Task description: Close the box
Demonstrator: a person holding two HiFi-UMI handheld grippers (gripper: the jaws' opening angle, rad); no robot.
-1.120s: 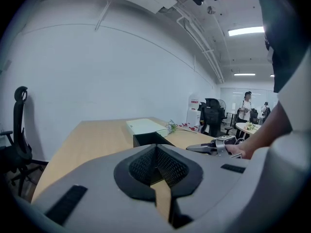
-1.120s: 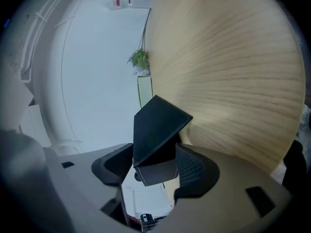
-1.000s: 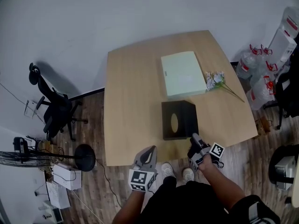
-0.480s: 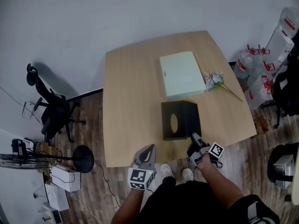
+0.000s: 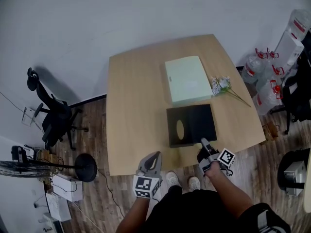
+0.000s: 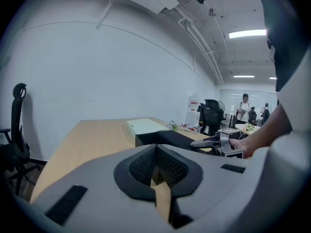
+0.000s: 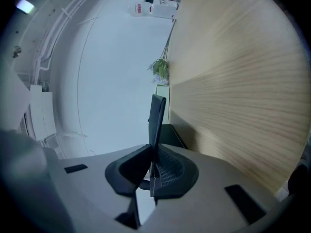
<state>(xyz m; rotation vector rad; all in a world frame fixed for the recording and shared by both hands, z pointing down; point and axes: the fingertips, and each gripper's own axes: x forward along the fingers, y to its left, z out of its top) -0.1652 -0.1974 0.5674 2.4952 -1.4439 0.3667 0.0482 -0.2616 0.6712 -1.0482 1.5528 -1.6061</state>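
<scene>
A black box [image 5: 190, 124] with an oval hole on top lies near the front of the wooden table [image 5: 136, 106]. My right gripper [image 5: 203, 143] is at the box's near right corner. In the right gripper view a thin black flap [image 7: 157, 123] stands edge-on between the jaws, which are closing and pinch it at the gripper [image 7: 153, 166]. My left gripper [image 5: 156, 155] hovers at the table's front edge, left of the box, shut and empty. From the left gripper [image 6: 156, 152] I see the black box [image 6: 165, 139] and the right gripper [image 6: 214, 142] ahead to the right.
A pale green flat box [image 5: 187, 79] lies behind the black box, with a sprig of flowers [image 5: 222, 85] to its right. An office chair [image 5: 53, 115] and a floor fan stand left of the table. Water bottles [image 5: 257, 67] crowd the floor at the right.
The right gripper's jaws have come together on the black flap. The black box now spreads wider to the right than before. The left gripper has stayed put.
</scene>
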